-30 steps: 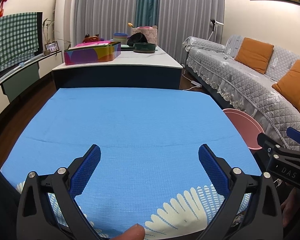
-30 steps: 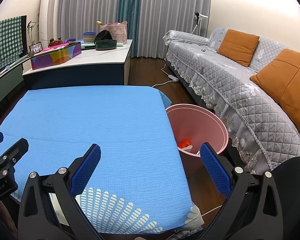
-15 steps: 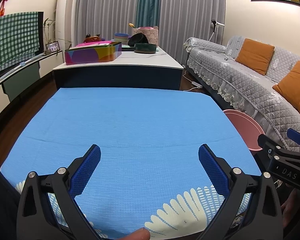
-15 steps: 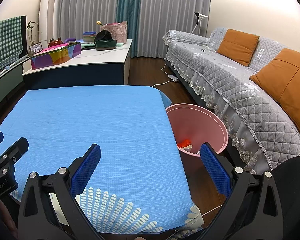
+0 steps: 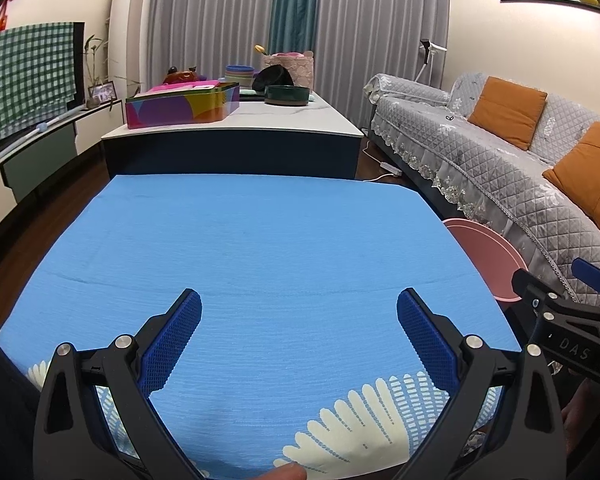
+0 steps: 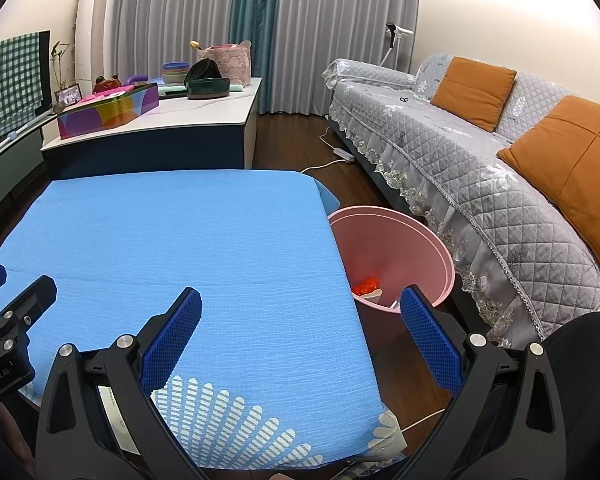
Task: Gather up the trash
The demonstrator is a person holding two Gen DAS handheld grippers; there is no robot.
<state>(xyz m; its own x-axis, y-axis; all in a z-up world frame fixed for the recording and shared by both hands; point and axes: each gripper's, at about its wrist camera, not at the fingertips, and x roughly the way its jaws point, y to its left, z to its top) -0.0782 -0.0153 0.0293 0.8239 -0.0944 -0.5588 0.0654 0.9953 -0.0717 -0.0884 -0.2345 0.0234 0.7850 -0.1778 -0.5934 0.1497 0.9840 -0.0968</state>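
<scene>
A pink trash bin (image 6: 404, 248) stands on the floor at the right side of the table; red trash (image 6: 365, 286) and a pale scrap lie inside it. Its rim also shows in the left wrist view (image 5: 488, 256). The table carries a blue cloth (image 5: 260, 248) with nothing on it. My left gripper (image 5: 299, 334) is open and empty above the cloth's near edge. My right gripper (image 6: 300, 332) is open and empty above the cloth's near right corner, left of the bin. Each gripper shows at the other view's edge.
A grey quilted sofa (image 6: 480, 168) with orange cushions runs along the right. A white-topped cabinet (image 5: 236, 132) behind the table holds a colourful box (image 5: 182, 106), bowls and a basket. A power strip lies on the wooden floor (image 6: 342, 152).
Nothing has visibly changed apart from a very slight camera shift; both grippers stay open and empty.
</scene>
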